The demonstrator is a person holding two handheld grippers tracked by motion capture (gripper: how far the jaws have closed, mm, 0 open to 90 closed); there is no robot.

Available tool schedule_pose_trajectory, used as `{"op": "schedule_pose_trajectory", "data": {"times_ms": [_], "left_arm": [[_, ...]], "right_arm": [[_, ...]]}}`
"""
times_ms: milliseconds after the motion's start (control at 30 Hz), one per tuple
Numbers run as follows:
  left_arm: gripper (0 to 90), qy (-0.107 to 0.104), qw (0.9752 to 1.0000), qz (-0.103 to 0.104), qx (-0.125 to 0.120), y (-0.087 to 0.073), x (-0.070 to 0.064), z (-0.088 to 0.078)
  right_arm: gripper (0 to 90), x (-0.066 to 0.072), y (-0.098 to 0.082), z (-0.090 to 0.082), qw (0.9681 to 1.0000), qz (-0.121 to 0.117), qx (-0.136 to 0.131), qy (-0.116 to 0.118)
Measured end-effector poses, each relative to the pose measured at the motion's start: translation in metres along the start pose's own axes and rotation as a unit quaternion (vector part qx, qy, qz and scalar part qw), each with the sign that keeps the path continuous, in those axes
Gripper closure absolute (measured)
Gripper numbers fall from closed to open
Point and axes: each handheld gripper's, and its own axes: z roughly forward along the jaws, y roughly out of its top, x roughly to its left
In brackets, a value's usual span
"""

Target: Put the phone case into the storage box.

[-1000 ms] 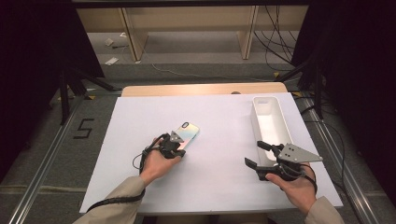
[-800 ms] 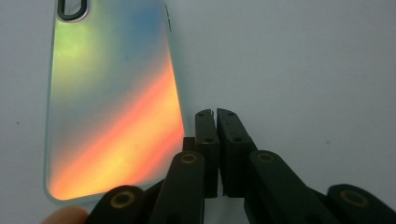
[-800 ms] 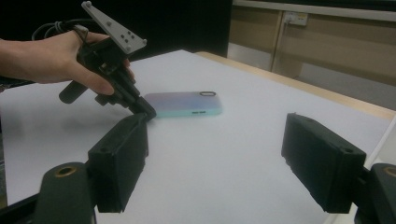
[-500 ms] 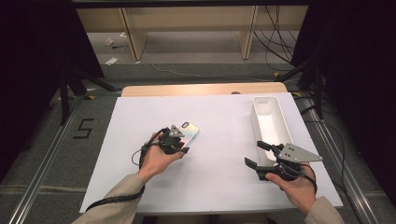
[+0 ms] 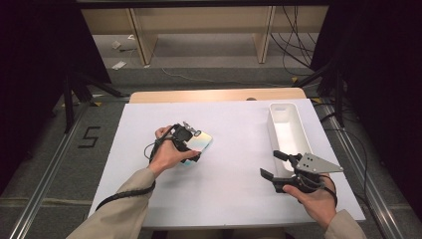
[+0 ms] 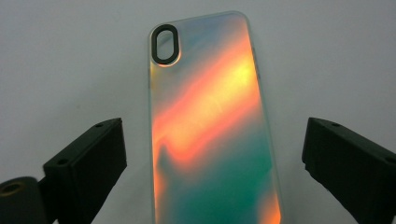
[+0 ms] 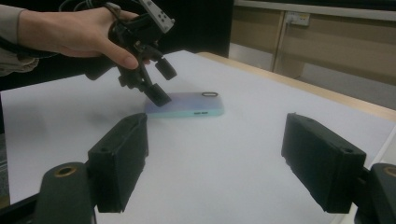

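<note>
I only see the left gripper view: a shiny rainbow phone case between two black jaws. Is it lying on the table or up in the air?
Observer: The phone case lies flat on the white table. The left gripper tilts down over one end; its jaws have just been opening, with the case between them but not pinched.
Operator: What's the other hand doing?
Observer: The right gripper is open and holds nothing, over the table's right side.
Operator: Is there a box anywhere?
Observer: Yes, a long white tray stands just beyond the right gripper.
</note>
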Motion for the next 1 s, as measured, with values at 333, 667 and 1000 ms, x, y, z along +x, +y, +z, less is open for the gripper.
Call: {"op": "schedule_pose_trajectory", "data": {"times_ms": [333,667,1000], "left_arm": [[0.3,-0.003,0.9989,0.005,0.046,0.012,0.005,0.017],[0.0,-0.001,0.9963,0.006,0.085,0.016,0.009,0.026],[0.5,-0.002,0.9942,0.001,0.108,0.016,0.009,0.032]], "right_arm": [[23.6,0.000,0.000,0.000,1.0000,-0.001,-0.001,0.002],[23.6,0.001,0.000,0.000,1.0000,-0.001,0.000,0.003],[23.6,0.001,0.000,0.001,1.0000,0.000,0.001,0.004]]}}
